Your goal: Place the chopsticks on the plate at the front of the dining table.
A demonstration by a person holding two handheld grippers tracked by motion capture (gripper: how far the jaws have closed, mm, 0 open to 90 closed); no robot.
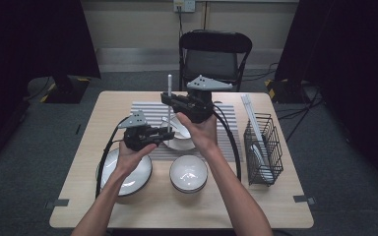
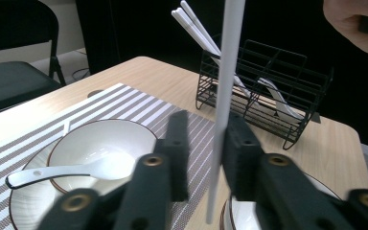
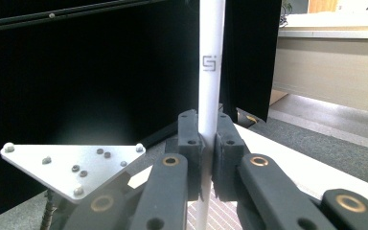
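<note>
Black jaws of the left hand-held gripper (image 2: 202, 143) flank a smooth white chopstick (image 2: 224, 110), one pad touching, a gap beside the other. Right hand-held gripper (image 3: 206, 143) clamps it upright, mid-frame. Striped mat (image 1: 150, 110), round bowl (image 1: 188, 173), wire rack (image 1: 263, 147) crowd the worktop (image 1: 78, 162); its lower edge lies bare.

square "S" logo on white chopstick (image 3: 210, 62)

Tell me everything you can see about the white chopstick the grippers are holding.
The white chopstick is a slim, smooth, plastic-looking rod with a small grey logo, standing upright over the striped mat. The right gripper clamps it; lower down it passes between the left gripper's jaws, touching one pad at least. Its lower tip hangs free.
</note>
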